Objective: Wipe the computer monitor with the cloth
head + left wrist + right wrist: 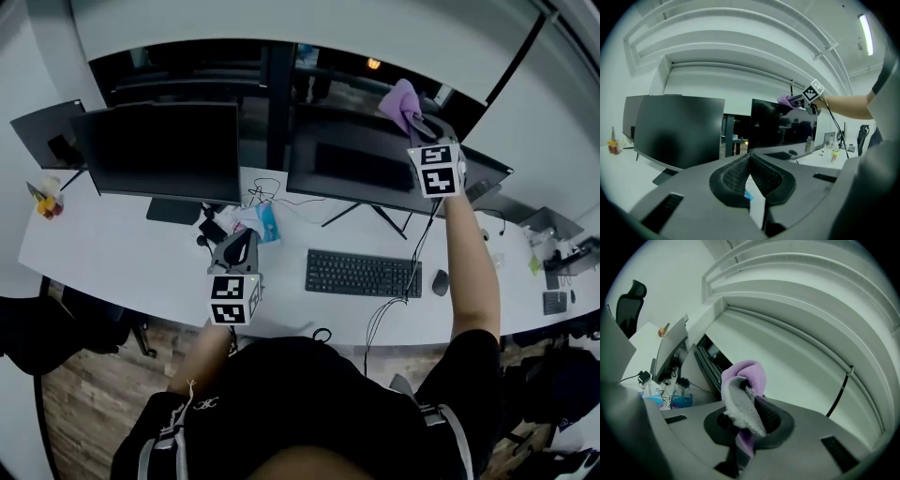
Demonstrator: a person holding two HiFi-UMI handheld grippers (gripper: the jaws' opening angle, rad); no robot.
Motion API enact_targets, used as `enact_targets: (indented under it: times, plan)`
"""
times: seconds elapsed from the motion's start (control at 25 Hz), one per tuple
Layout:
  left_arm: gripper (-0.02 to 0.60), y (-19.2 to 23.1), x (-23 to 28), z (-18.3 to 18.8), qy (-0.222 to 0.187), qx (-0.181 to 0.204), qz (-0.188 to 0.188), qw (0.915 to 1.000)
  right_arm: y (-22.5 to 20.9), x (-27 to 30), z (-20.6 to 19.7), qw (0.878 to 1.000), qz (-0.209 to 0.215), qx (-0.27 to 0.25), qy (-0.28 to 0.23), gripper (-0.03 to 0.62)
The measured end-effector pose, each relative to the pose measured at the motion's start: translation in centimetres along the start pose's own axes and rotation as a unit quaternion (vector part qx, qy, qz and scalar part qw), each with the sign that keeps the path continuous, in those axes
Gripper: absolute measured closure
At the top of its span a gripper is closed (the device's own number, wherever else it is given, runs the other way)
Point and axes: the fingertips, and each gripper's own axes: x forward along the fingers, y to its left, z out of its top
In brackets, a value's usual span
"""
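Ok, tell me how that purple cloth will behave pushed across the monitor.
Probably floppy: the cloth bunches and droops from the right gripper clamped on it. Likely light and soft, given its fluffy pile; it should fold against the monitor.

I count two big monitors, left monitor (155, 150) and right monitor (370, 164), one purple cloth (400, 101), one black keyboard (364, 274), one mouse (440, 281), two claws, left claw (242, 244) and right claw (419, 120), one white worktop (112, 255)

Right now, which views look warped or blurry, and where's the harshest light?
Head view: fisheye bows the long white desk. Left gripper view: grey left gripper looms soft; ceiling strip light flares. Right gripper view: purple fleecy cloth sharp, white walls curved.
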Motion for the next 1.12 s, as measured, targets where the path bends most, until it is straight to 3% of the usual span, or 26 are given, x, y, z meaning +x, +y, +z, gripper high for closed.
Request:
enact_targets:
  times: [0.28,0.68,1.0,1.12]
  plan:
    - [0.569,4.2,-2.2,-0.2,-0.008,-0.012,0.042,0.999,6.2,2.3,5.6,0.996,0.035,-0.072,-0.032,0.537]
    - [0.569,7.8,-4.9,-0.9,-0.008,-0.025,0.081,0.9964,14.5,3.7,12.3,0.972,0.083,-0.201,-0.09,0.539]
    - [0.569,10.1,-6.9,-1.6,-0.01,-0.036,0.106,0.9937,18.7,4.3,15.4,0.934,0.069,-0.336,-0.099,0.539]
    - [0.569,10.6,-7.5,-1.7,-0.012,-0.04,0.11,0.993,19.8,4.2,15.9,0.91,0.041,-0.401,-0.098,0.539]
